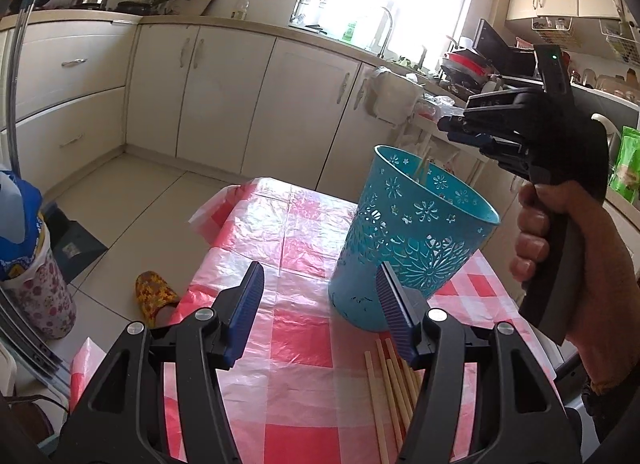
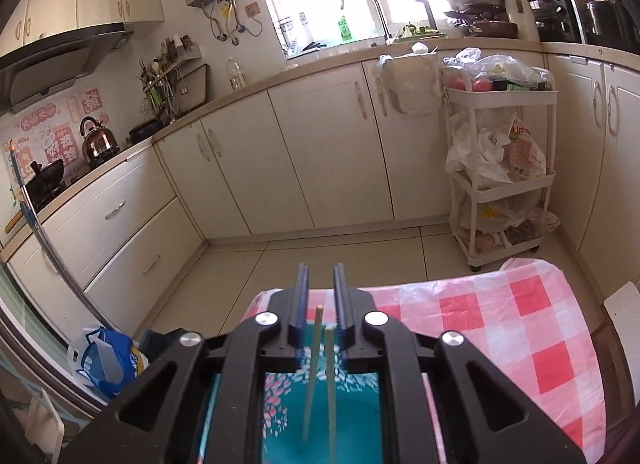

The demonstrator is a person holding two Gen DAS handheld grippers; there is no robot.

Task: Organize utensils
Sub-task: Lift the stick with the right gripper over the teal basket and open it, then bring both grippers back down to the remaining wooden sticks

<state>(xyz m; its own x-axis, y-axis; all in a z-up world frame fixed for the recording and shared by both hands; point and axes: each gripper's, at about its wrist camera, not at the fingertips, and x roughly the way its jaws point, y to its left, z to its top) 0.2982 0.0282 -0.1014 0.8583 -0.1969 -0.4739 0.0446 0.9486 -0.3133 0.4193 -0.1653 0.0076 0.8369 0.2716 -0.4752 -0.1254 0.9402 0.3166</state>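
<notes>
Chopsticks (image 1: 390, 388) lie loose at the counter's (image 1: 304, 348) near edge, beside the wide left claw (image 1: 320, 314). Right claw (image 2: 320, 304), narrowly parted, hangs over the cup (image 1: 412, 236), two sticks (image 2: 320, 376) dropped inside.

The bin (image 1: 412, 240) blocks the table's (image 1: 288, 224) right edge; chopsticks (image 1: 390, 388) lie before it. The left half lies open.

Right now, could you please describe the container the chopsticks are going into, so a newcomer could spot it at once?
Find the table with the red-and-white checked cloth. Near its right side stands the turquoise plastic basket, upright, with loose chopsticks lying on the cloth in front of it. It is the only tall container on the table, and its wall is pierced with cut-out flowers.
</notes>
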